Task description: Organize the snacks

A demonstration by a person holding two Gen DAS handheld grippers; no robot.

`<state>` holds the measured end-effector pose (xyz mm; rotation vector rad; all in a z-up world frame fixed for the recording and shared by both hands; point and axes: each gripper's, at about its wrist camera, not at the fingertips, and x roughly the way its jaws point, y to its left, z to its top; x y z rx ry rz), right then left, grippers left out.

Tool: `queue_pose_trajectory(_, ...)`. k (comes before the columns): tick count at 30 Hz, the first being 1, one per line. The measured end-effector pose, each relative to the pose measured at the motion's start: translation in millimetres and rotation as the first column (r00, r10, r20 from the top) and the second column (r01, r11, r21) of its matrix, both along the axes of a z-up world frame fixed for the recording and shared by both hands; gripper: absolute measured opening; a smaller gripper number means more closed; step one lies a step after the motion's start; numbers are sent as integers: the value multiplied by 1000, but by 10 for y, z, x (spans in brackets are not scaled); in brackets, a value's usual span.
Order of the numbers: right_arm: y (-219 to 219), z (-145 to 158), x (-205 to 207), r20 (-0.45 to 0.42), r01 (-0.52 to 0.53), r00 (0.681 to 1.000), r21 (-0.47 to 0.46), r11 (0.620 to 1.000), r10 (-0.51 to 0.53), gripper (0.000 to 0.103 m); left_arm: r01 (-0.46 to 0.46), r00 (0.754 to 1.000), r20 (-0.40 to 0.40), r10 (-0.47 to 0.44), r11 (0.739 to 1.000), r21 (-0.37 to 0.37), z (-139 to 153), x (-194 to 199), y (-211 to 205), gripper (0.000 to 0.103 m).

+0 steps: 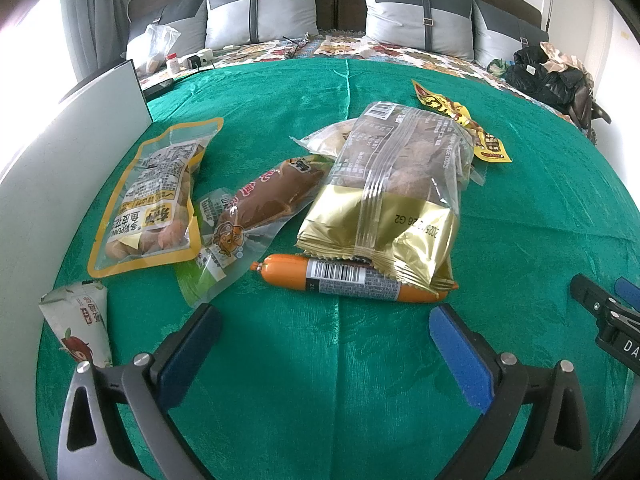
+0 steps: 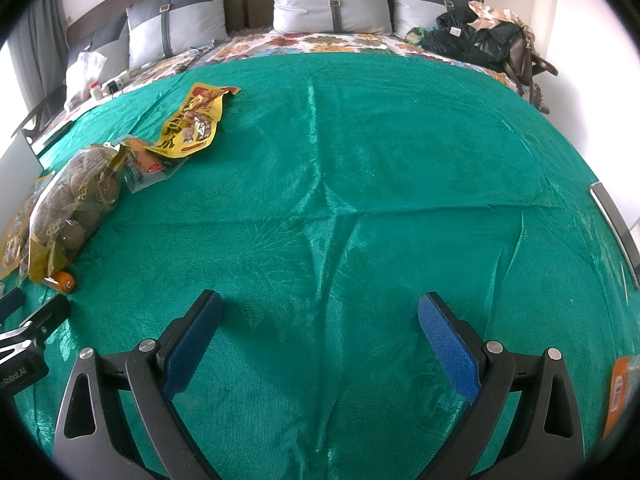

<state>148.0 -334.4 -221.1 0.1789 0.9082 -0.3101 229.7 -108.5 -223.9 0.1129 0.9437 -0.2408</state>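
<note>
Snacks lie on a green cloth [image 1: 320, 380]. An orange sausage stick [image 1: 352, 276] lies just beyond my open, empty left gripper [image 1: 326, 330], partly under a clear-and-gold bag of brown balls [image 1: 388, 188]. Left of it lie a brown drumstick pack [image 1: 256, 208], a yellow-edged peanut pouch [image 1: 156, 196] and a small white packet with a red fruit [image 1: 80, 324]. A yellow packet [image 1: 464, 124] lies farther back. My right gripper [image 2: 320, 320] is open and empty over bare cloth, right of the pile; the gold bag [image 2: 68, 200] and yellow packet [image 2: 196, 120] show at its left.
A white box wall [image 1: 80, 152] stands along the left. Grey pillows [image 1: 264, 12] and a floral sheet lie at the back. Dark bags and clothes [image 1: 548, 76] sit at the back right. An orange package [image 2: 620, 392] and a grey edge [image 2: 612, 216] are at the right rim.
</note>
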Motion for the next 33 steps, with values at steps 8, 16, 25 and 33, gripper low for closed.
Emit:
queue_pose_trajectory(8,3,0,5,-1,0,1000,-1,1000,0,100,0,1000,0,0,1000,2,0,-2,-2,103)
queue_pose_trajectory(16,-18,7,40,-3,25,1000,6,1000,-24,102,-22,1000,0,22,1000,2,3,0,-13,103)
queue_pose_trajectory(25,-20,7,37,0,21,1000,11,1000,-21,102,129,974,-187,-128,992,-6,115,-737,427,103)
queue_pose_trajectory(33,-23,10,34,0,19,1000,13,1000,-19,102,-65,998,11,65,998,28,554,-332,1259,102)
